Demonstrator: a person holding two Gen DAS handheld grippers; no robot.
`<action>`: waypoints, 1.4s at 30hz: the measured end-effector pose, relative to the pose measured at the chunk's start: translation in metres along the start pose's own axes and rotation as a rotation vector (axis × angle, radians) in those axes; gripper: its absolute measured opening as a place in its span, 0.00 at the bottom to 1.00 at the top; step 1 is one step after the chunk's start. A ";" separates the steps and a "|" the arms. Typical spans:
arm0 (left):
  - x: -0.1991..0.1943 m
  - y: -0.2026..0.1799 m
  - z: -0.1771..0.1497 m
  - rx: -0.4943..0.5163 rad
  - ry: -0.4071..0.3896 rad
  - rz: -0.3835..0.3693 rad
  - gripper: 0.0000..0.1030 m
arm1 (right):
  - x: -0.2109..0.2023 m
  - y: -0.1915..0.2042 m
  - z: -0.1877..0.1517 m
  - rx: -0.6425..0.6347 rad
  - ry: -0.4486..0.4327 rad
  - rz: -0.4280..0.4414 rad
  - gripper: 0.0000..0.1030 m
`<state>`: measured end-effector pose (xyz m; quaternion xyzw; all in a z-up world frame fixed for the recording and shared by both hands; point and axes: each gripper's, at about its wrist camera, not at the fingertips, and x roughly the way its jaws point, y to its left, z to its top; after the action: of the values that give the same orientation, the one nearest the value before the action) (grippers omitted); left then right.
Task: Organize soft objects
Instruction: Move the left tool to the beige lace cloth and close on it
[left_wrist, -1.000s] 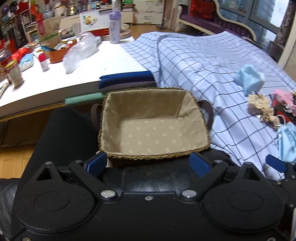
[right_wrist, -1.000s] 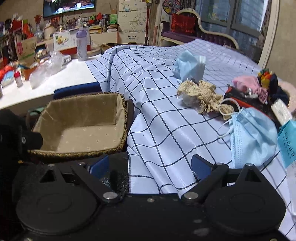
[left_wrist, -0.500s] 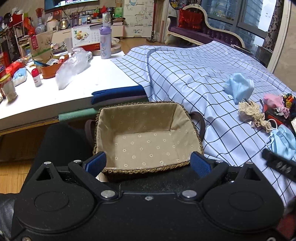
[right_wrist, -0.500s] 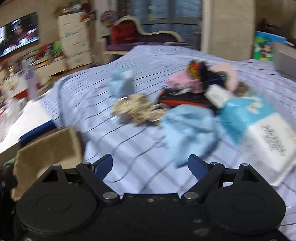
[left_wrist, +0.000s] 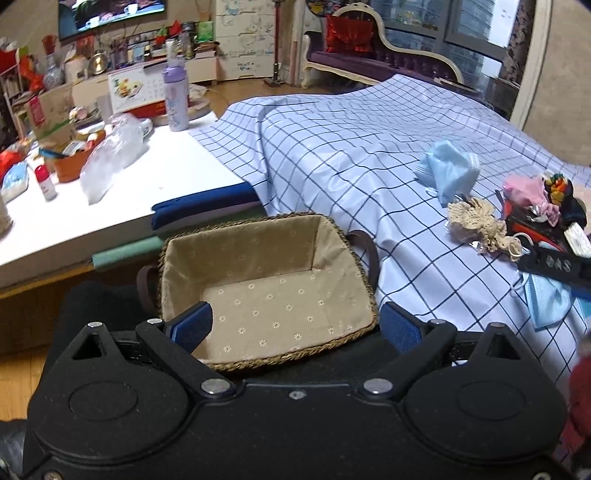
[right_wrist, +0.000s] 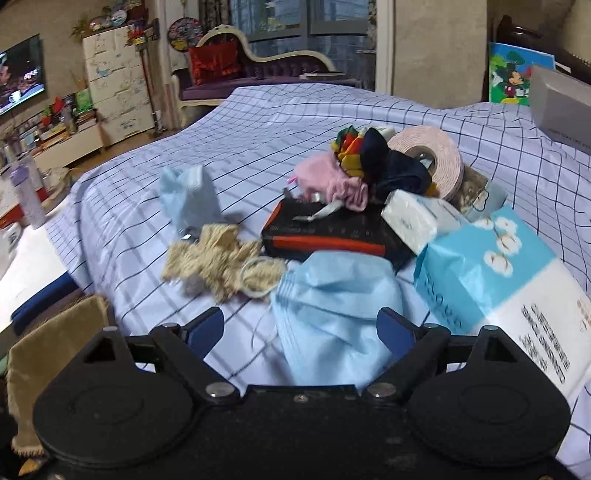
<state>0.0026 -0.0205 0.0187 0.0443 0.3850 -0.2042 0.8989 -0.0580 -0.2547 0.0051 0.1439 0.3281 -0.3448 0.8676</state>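
Note:
A woven basket (left_wrist: 364, 271) with a beige flowered lining stands empty at the edge of the checked cloth, right before my open left gripper (left_wrist: 297, 326). My open right gripper (right_wrist: 301, 326) hovers just over a light blue face mask (right_wrist: 332, 306), whose near edge lies between the fingers. Past it lie a beige crochet piece (right_wrist: 218, 258), a second blue mask (right_wrist: 186, 195), a pink fabric piece (right_wrist: 332, 181) and a multicoloured scrunchie (right_wrist: 351, 146). The basket corner (right_wrist: 55, 332) shows at the lower left of the right wrist view.
A black and red box (right_wrist: 328, 230), a wet-wipes pack (right_wrist: 506, 280), a tissue pack (right_wrist: 413, 219) and a tape roll (right_wrist: 436, 155) crowd the soft things. A cluttered white table (left_wrist: 110, 192) with a purple bottle (left_wrist: 176, 98) stands left of the basket.
My right gripper has swung right, away from the basket, and closed in on the near blue mask. My left gripper has risen and drawn back slightly from the basket.

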 end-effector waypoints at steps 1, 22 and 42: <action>0.001 -0.004 0.002 0.013 -0.001 -0.002 0.91 | 0.003 -0.001 0.002 0.007 -0.003 -0.004 0.86; 0.031 -0.097 0.068 0.189 -0.021 -0.127 0.92 | 0.000 -0.038 0.008 0.156 0.049 0.054 0.26; 0.106 -0.181 0.075 0.329 0.115 -0.172 0.92 | -0.010 -0.057 0.003 0.237 0.059 0.053 0.26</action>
<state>0.0466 -0.2386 0.0101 0.1690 0.3998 -0.3378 0.8352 -0.1012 -0.2926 0.0126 0.2640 0.3064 -0.3535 0.8435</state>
